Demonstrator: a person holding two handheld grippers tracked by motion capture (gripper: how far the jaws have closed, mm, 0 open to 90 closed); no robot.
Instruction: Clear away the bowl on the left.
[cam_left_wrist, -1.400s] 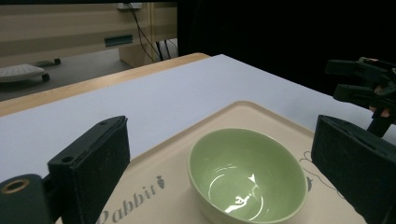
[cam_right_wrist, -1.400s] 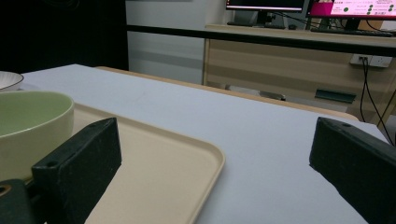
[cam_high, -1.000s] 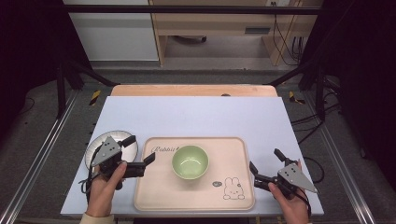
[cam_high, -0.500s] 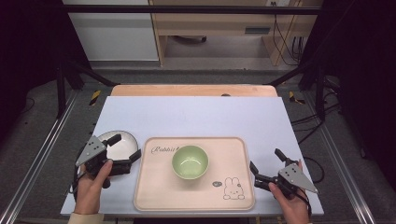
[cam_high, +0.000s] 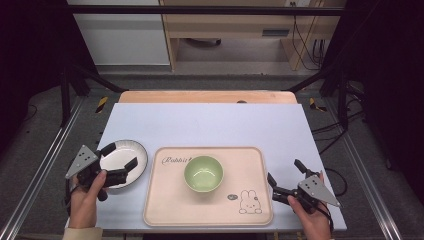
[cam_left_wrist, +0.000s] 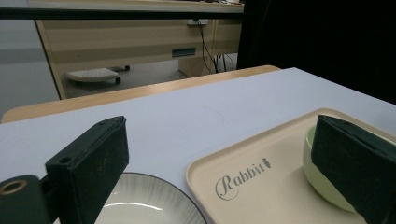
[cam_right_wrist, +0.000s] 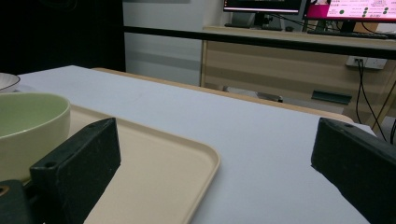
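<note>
Left gripper (cam_high: 119, 162) drawn back leftward, jaws spread over white plate (cam_high: 131, 149), right gripper (cam_high: 285, 179) spread.

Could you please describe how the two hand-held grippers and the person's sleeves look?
Each hand-held gripper, left and right, has two black block-shaped jaws on a black body. A grey three-cornered plate with small holes sits on top of each. In the left gripper view, a brass-coloured ring shows near one jaw's base. A light beige sleeve cuff covers the left wrist.
</note>
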